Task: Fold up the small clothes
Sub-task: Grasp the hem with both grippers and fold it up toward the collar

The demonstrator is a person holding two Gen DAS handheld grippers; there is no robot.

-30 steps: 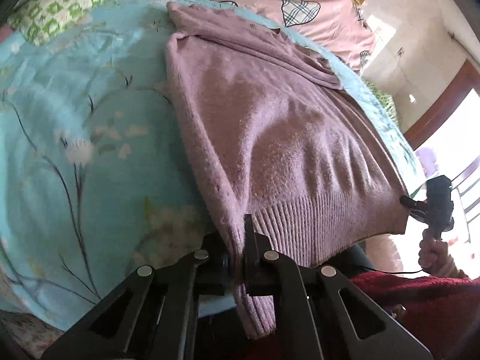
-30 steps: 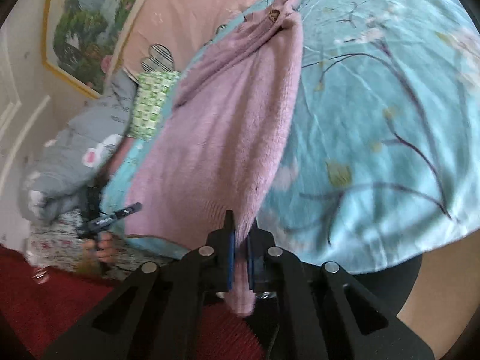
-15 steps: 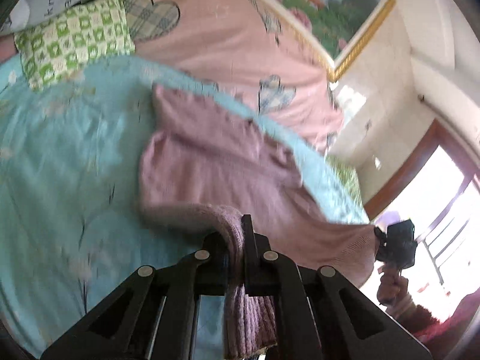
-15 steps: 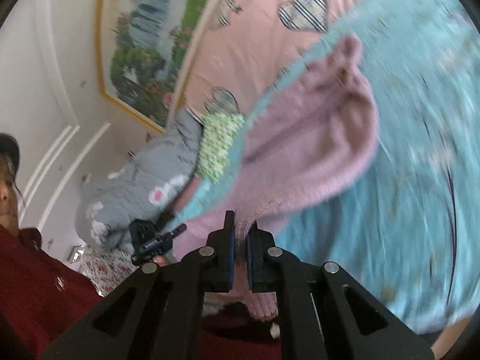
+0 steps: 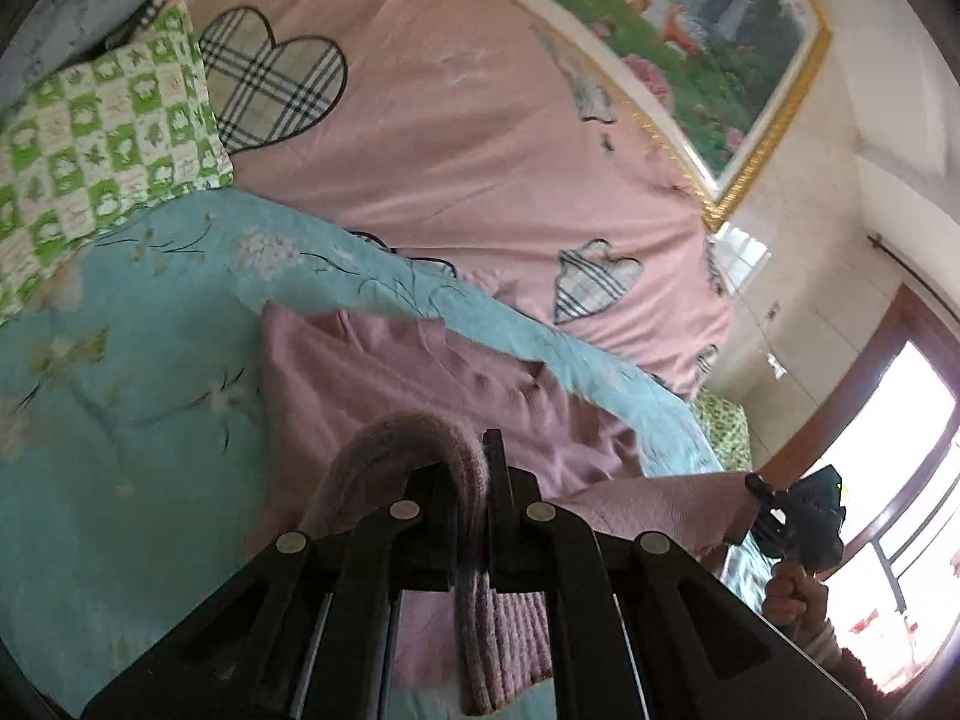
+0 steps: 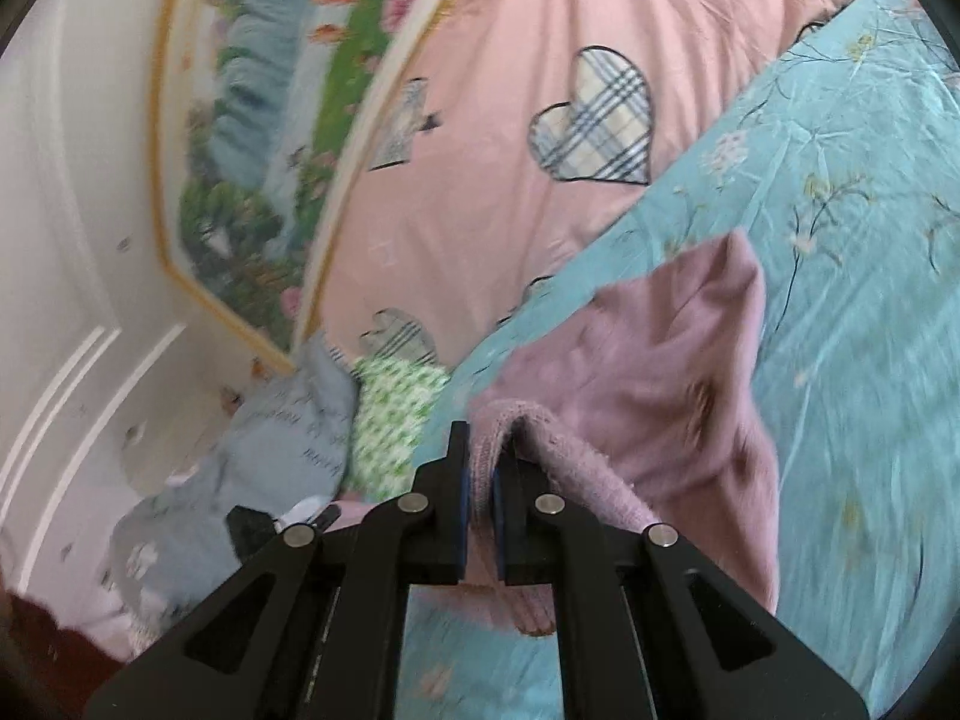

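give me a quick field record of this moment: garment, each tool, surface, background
garment: mauve knit sweater, ribbed hem lifted, upper part lying on the bed
left tool: shut on the hem
right tool: shut on the hem
surface: turquoise floral quilt
background: pink heart-patch blanket, green checked pillow, framed painting
fold: hem raised, not yet laid down

Sweater (image 5: 384, 372): fuzzy matt mauve knit, ribbed hem. Bedspread (image 5: 120, 420): smooth teal cloth, faint sheen. Left tool (image 5: 474, 516) and right tool (image 6: 480, 498): matt black plastic, bright metal rivets. Picture frame (image 5: 774, 114): glossy gilt.
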